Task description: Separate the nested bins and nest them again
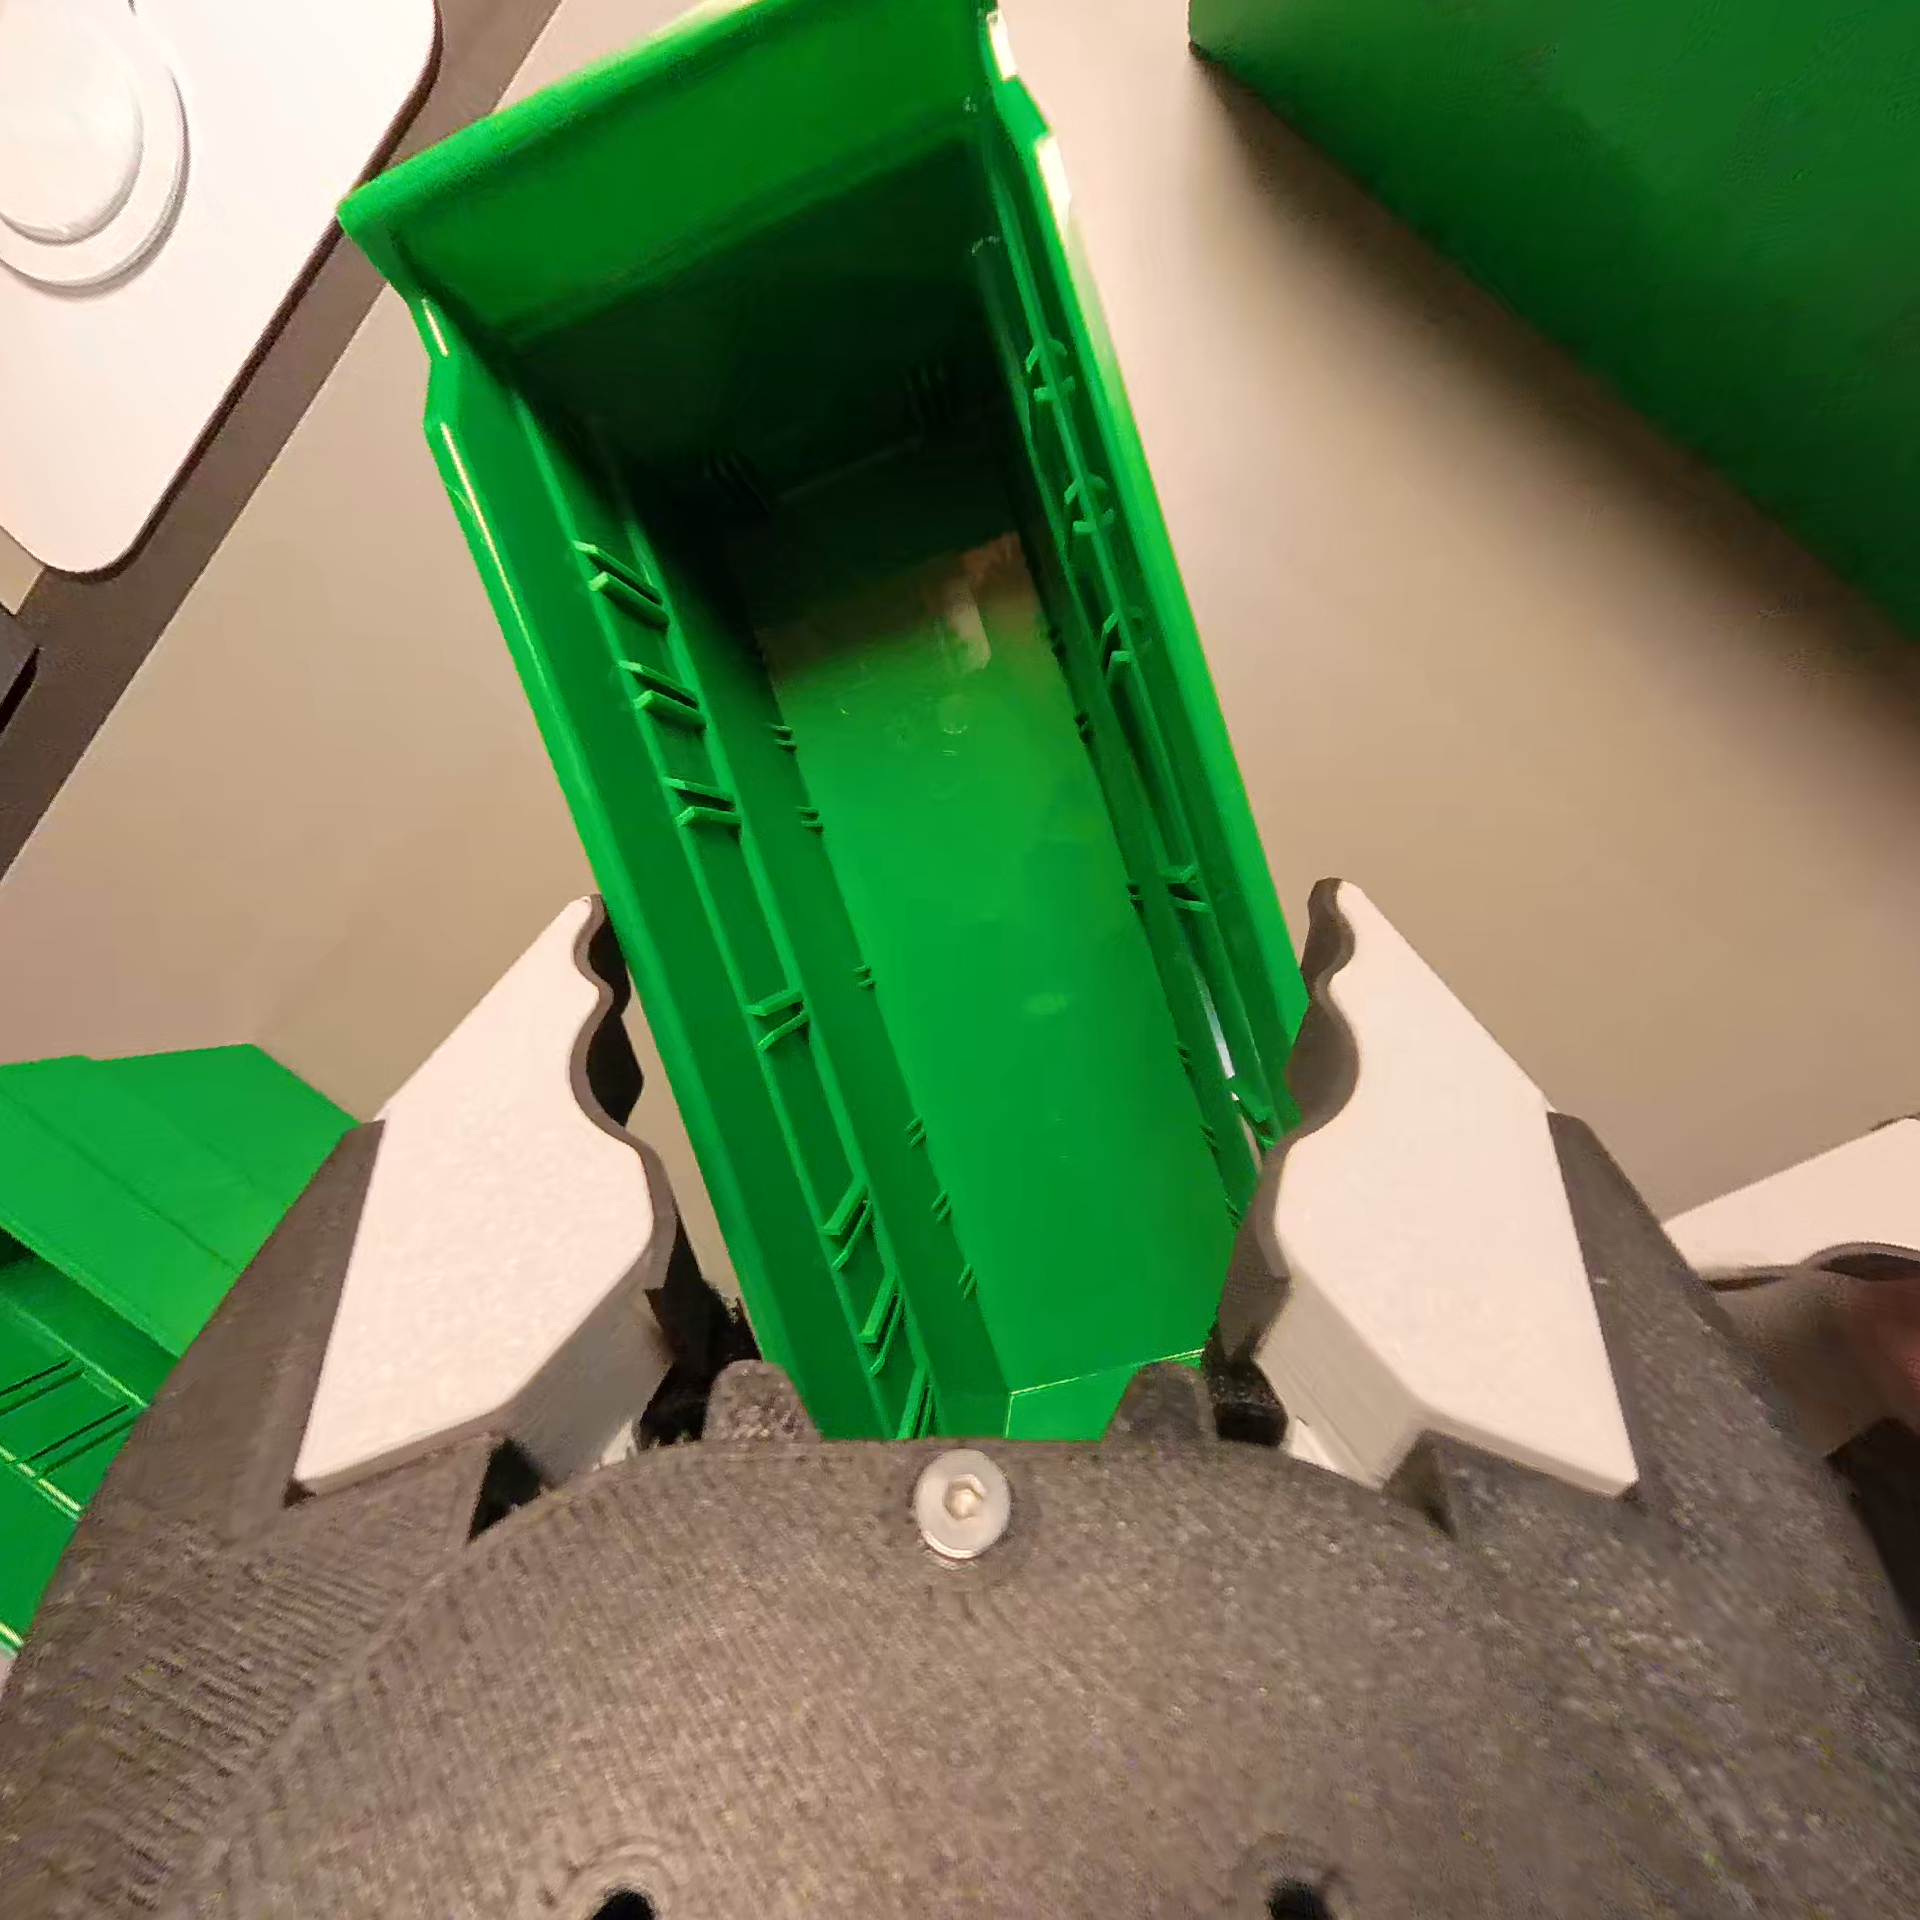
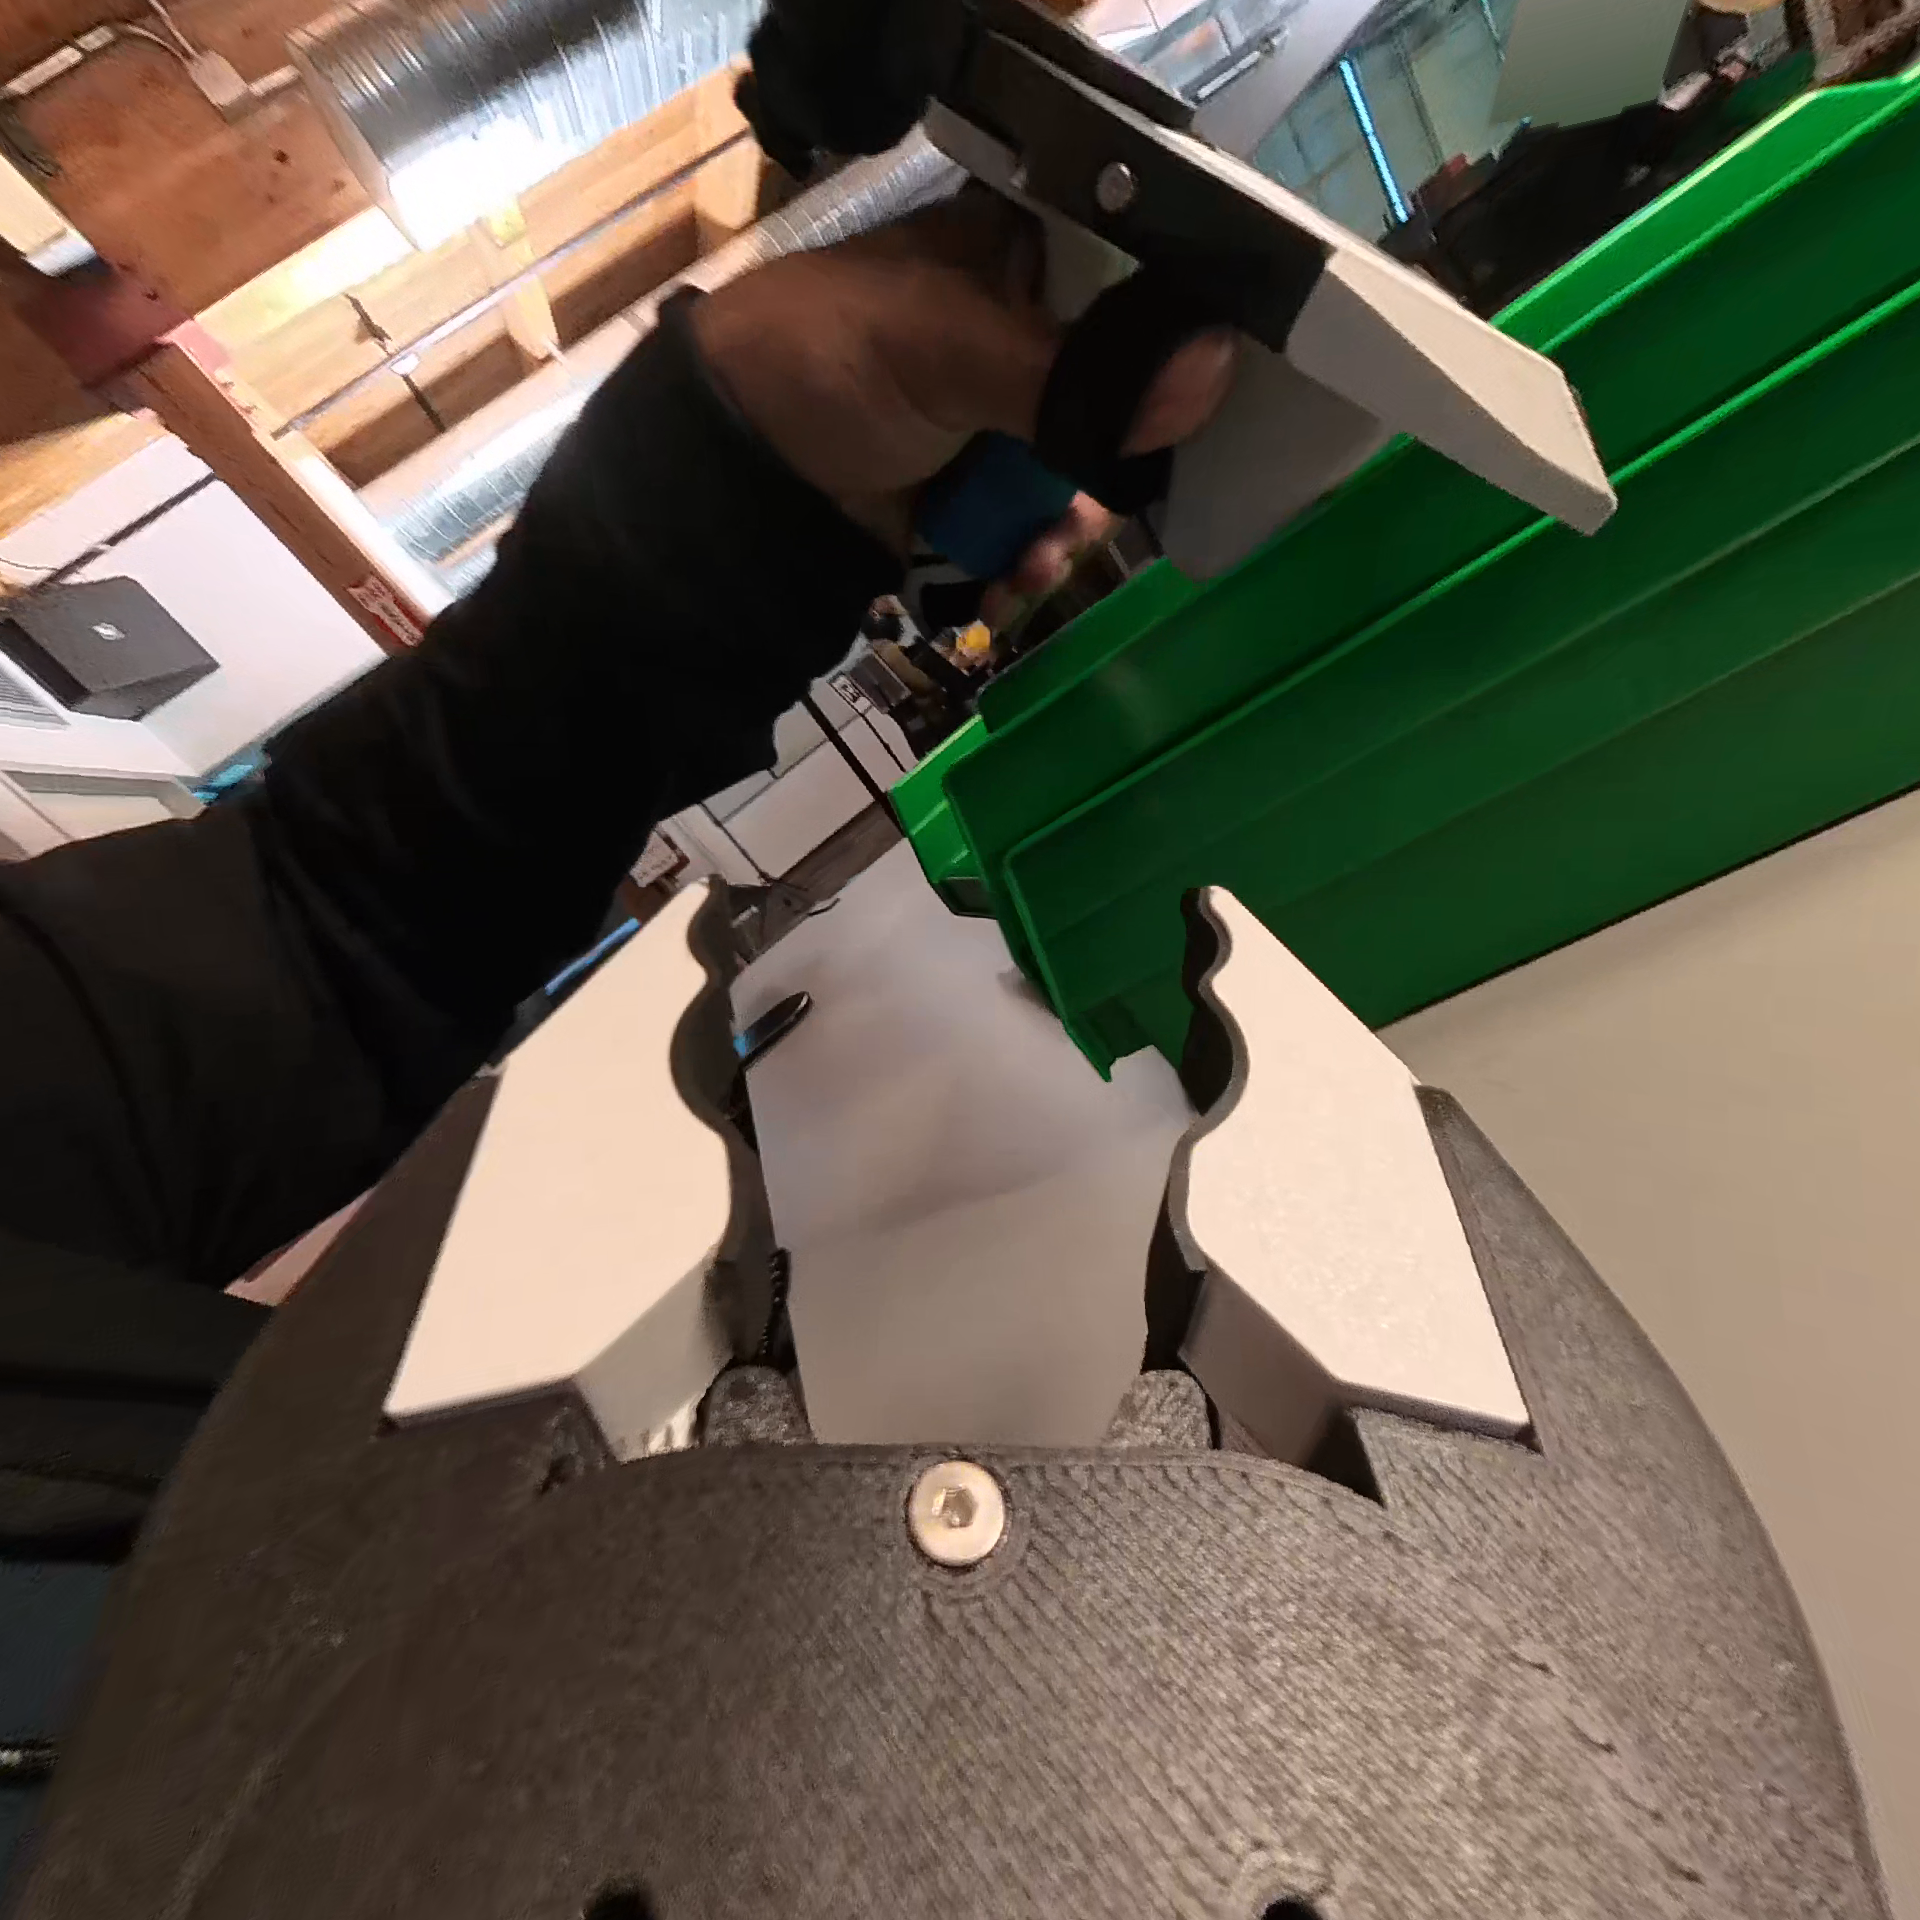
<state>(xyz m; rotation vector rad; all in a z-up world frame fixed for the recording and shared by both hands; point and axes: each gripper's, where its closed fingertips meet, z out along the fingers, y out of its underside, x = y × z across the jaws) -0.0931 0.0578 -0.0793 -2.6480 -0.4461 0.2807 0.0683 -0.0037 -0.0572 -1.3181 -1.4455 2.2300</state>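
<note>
In the left wrist view a long green bin (image 1: 883, 623) runs away from me between my left gripper's (image 1: 961, 904) fingers, its open inside facing the camera. Both dark pads press on its outer side walls, so the gripper is shut on it. The right wrist view shows this gripper's pale finger (image 2: 1455, 405) over the top bin (image 2: 1714, 260) of a nested green stack (image 2: 1558, 779) on the table. My right gripper (image 2: 956, 899) is open and low over the table. The near corner of the stack's lower bin (image 2: 1122, 997) lies just inside its right finger (image 2: 1299, 1091), and the left pad is well clear.
More green bins lie at the top right (image 1: 1610, 260) and lower left (image 1: 125, 1247) of the left wrist view. A white moulded object (image 1: 83, 208) sits at the table's far left edge. A black-sleeved arm (image 2: 468, 727) crosses the right wrist view; a small dark object (image 2: 774, 1023) lies on the table.
</note>
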